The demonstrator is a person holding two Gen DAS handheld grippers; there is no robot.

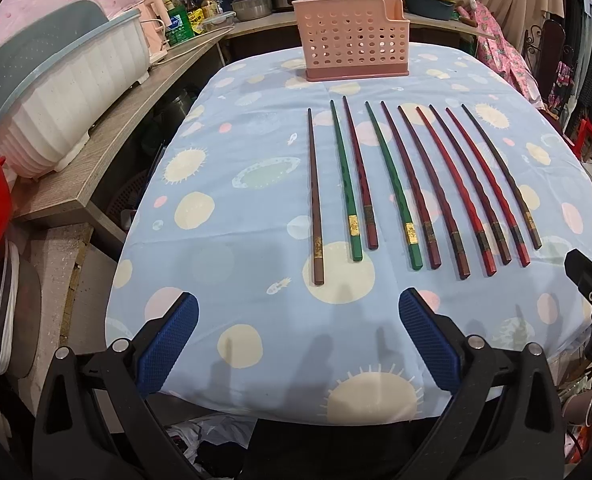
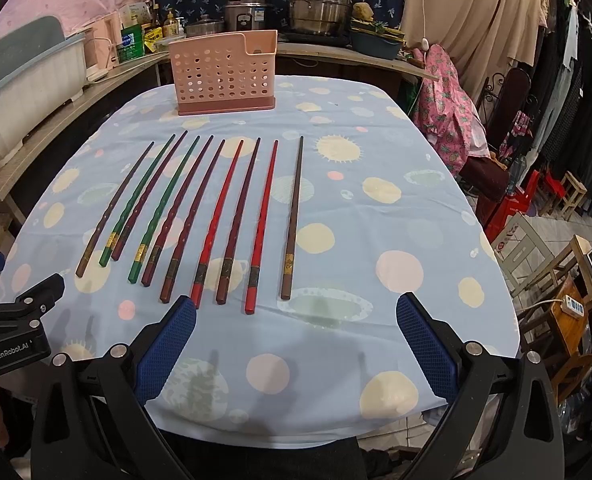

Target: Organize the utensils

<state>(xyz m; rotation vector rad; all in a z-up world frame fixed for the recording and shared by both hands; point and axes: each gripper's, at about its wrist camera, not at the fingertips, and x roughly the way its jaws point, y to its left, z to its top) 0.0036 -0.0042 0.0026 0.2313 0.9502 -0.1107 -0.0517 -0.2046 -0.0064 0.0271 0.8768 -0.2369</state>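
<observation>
Chopsticks (image 1: 415, 184) lie untouched before the pink holder (image 1: 355, 40); both grippers, left (image 1: 297, 340) and right (image 2: 296, 340), gape empty—best pinch one thick end squarely.

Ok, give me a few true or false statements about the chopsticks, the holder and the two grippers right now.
1. Ten chopsticks lie side by side on the tablecloth. True.
2. The pink holder already has chopsticks in it. False: none show in it.
3. Two of the chopsticks are green. True.
4. The left gripper is shut on a chopstick. False: it is open and holds nothing.
5. The right gripper is open, near the thick ends of the chopsticks. True.
</observation>
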